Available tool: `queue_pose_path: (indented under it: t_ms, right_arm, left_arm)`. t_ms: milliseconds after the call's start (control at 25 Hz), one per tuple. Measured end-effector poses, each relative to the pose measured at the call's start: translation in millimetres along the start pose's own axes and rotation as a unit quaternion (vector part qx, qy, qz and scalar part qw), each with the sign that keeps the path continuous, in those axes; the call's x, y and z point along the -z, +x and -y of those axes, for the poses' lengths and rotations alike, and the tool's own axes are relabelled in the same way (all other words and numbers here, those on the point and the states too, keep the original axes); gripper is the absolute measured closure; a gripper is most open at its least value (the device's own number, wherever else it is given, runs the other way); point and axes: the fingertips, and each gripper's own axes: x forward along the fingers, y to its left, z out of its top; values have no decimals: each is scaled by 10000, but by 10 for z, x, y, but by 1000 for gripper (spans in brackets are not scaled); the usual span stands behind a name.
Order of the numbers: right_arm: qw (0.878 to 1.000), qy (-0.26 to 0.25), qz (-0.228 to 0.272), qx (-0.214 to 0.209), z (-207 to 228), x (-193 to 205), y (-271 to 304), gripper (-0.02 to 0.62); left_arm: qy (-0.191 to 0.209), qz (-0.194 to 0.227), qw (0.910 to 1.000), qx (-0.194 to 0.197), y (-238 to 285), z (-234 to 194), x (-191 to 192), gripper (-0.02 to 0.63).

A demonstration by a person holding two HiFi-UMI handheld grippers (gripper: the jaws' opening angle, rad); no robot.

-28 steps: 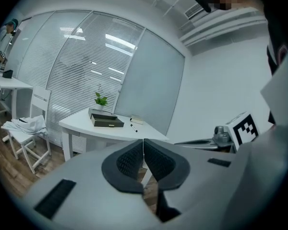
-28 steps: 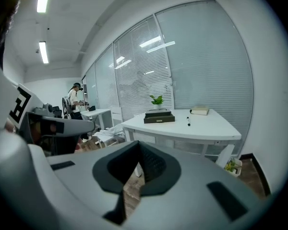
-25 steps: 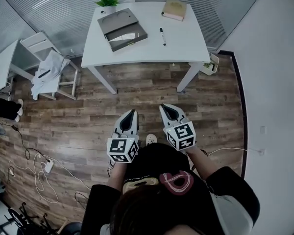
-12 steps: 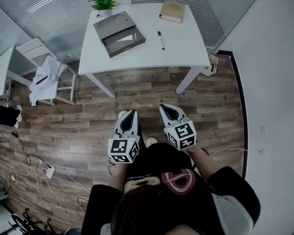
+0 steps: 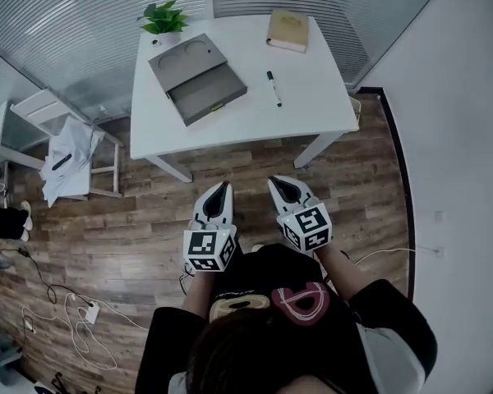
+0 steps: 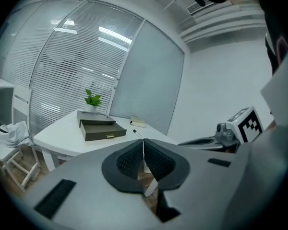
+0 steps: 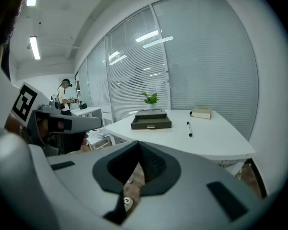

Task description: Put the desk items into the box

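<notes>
Grippers both empty, jaws pressed together: left gripper [image 5: 222,189], right gripper [image 5: 278,182], well apart from white desk [image 5: 320,97]. Box [image 5: 199,80] open on desk's left part; pen [image 5: 273,87] and book [image 5: 287,29] to its right. Advice: come close first, open right jaws before pen, grip across barrel.

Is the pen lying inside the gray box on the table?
No, the pen lies on the bare white table, right of the box.

We note plank floor [image 5: 148,220], white table [image 5: 320,105], slatted blinds [image 5: 57,23] behind it, white chair [image 5: 34,105] at left, strip lights [image 7: 34,47] overhead.
</notes>
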Motion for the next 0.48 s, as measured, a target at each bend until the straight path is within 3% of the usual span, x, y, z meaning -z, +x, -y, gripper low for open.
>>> queue_pose_path:
  t_ms: [480]
  right_arm:
    - [9953, 484, 106, 836, 310, -601, 1043, 584]
  left_arm:
    - [161, -196, 9982, 552, 757, -1012, -549, 586]
